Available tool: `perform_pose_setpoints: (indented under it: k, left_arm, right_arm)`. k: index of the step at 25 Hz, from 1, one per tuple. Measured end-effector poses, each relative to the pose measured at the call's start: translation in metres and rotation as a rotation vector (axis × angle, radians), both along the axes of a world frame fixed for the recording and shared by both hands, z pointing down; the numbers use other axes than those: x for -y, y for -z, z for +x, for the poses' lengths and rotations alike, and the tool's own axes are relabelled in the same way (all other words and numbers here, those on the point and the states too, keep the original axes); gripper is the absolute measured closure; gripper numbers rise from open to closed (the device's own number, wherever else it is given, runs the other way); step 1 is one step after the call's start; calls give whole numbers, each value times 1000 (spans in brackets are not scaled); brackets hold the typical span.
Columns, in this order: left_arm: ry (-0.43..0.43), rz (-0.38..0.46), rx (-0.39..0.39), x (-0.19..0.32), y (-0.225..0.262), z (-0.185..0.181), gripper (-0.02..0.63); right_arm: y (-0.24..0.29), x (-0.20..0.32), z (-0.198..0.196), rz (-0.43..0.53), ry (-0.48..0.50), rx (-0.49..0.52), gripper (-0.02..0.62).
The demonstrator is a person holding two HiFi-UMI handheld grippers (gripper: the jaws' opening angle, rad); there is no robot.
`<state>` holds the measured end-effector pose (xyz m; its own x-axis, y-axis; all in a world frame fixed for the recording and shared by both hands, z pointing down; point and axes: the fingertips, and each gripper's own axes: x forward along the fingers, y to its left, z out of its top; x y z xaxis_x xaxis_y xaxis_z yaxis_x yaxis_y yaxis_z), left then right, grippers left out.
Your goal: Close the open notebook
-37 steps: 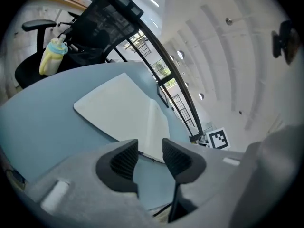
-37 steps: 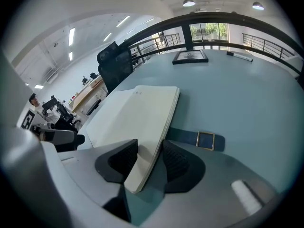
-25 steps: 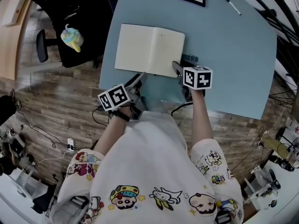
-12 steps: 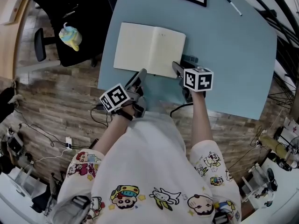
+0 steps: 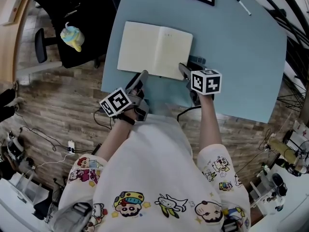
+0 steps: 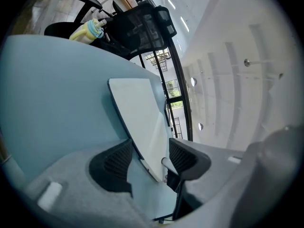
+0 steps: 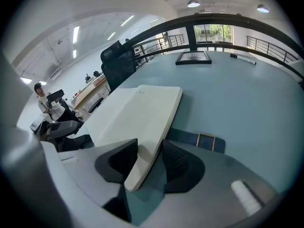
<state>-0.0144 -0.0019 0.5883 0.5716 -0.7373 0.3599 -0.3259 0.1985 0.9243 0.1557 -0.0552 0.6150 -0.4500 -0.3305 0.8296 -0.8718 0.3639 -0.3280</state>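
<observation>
The left gripper [image 5: 141,75] and the right gripper [image 5: 184,68] we hold with jaws wide, pinching nothing, each astride the near edge of the open notebook [image 5: 154,49], whose blank cream pages lie flat by the table's [image 5: 236,57] near left corner, its near right corner hidden from above by the right gripper.

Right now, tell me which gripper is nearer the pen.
Right. The right gripper is at the near right corner of the notebook, on the same side as the pen. The left gripper is at the notebook's near edge, farther left.
</observation>
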Motion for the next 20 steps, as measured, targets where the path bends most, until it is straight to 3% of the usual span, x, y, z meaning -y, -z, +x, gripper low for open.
perform_pose_setpoints:
  k: [11,16,20]
  left_arm:
    - [48,25,31,9,8,-30,360]
    - [122,55,73,22,10,-60,362]
    - [117,64,70,29,11,-70,361]
  right_arm:
    - [1,2,-5,-19,17,-5,417]
    - [1,2,-4,-15,18,-4,417]
    - [2,0,-4,-13,18,-2,417]
